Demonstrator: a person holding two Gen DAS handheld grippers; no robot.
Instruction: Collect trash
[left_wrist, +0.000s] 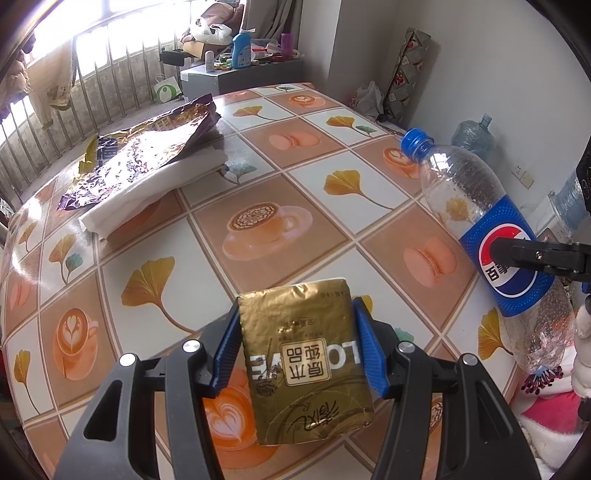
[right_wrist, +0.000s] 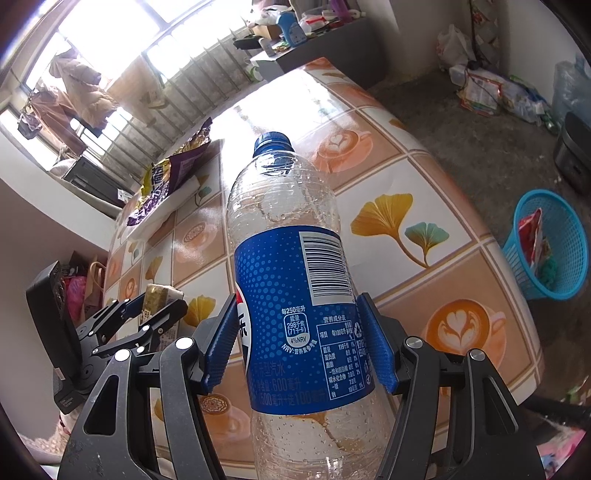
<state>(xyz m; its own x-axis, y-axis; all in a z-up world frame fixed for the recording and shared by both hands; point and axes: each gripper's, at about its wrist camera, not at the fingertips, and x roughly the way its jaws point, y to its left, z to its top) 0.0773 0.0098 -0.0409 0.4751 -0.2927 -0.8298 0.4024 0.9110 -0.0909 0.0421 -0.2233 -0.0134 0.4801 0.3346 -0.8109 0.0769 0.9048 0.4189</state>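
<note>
My left gripper (left_wrist: 295, 347) is shut on a gold foil tissue packet (left_wrist: 306, 365), held above the patterned table (left_wrist: 280, 192). Its blue pads press the packet's two sides. In the right wrist view the same gripper (right_wrist: 155, 306) shows at the lower left with the gold packet (right_wrist: 157, 295) in it. My right gripper (right_wrist: 299, 343) is shut on an empty Pepsi bottle (right_wrist: 288, 266) with a blue cap, gripping it at the blue label. That bottle (left_wrist: 491, 229) hangs at the right of the left wrist view, tilted, cap toward the far side.
A crumpled purple and gold snack bag (left_wrist: 136, 155) lies on a folded white cloth (left_wrist: 159, 188) at the table's far left. A blue plastic basket (right_wrist: 550, 243) with some trash stands on the floor right of the table. Water jugs (left_wrist: 474, 134) stand by the wall.
</note>
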